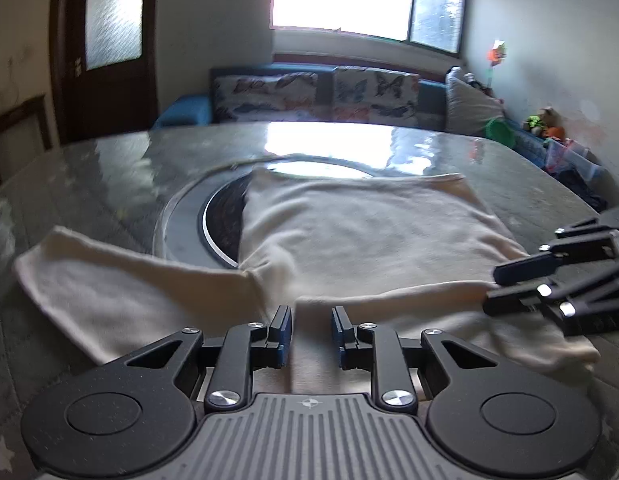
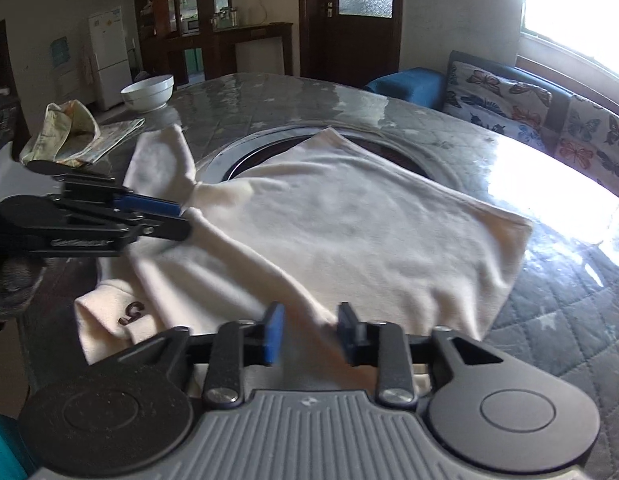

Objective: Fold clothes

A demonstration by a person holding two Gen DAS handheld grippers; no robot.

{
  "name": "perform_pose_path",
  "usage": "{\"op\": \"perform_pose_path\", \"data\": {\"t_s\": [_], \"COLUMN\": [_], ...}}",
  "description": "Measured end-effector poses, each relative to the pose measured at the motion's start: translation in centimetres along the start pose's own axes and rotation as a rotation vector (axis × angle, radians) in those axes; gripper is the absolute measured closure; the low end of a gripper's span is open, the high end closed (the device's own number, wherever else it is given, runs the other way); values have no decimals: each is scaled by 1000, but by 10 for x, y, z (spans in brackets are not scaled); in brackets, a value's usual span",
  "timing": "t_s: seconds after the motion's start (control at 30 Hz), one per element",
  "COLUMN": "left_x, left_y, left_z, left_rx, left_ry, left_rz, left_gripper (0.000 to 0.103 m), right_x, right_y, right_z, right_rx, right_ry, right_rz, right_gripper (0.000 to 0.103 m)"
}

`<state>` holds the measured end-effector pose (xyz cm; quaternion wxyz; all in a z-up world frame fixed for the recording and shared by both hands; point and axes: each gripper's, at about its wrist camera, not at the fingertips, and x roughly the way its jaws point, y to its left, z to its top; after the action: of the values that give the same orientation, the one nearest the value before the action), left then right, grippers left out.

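A cream long-sleeved top (image 1: 361, 232) lies spread on the table, over the round inset; it also shows in the right wrist view (image 2: 349, 224). One sleeve (image 1: 121, 284) stretches out to the left. My left gripper (image 1: 311, 332) is open, its jaws astride a folded edge of the cloth. My right gripper (image 2: 309, 332) is open over the cloth's near edge. The right gripper shows at the right of the left wrist view (image 1: 509, 288), the left gripper at the left of the right wrist view (image 2: 177, 220).
The table (image 1: 109, 176) has a quilted grey cover and a round dark inset (image 1: 217, 216). A white bowl (image 2: 148, 92) and crumpled patterned cloths (image 2: 65, 136) sit at its far side. A blue sofa with butterfly cushions (image 1: 309, 92) stands behind.
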<state>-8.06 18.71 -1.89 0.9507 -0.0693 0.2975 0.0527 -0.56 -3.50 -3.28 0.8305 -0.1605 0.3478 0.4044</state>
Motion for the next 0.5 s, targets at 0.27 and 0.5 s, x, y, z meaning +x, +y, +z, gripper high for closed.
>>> {"op": "perform_pose_path", "data": {"t_s": [0.27, 0.5], "left_x": [10, 29], "left_y": [28, 101], "left_z": [10, 25], "left_rx": [-64, -181], "left_ry": [-24, -32], "left_rz": [123, 397], "left_gripper": [77, 76], "right_x": [-6, -16], "right_y": [3, 13], "right_z": [2, 3], "right_rx": [10, 3], "right_ry": [-20, -38], "right_rz": [19, 37], "right_gripper": [60, 53]}}
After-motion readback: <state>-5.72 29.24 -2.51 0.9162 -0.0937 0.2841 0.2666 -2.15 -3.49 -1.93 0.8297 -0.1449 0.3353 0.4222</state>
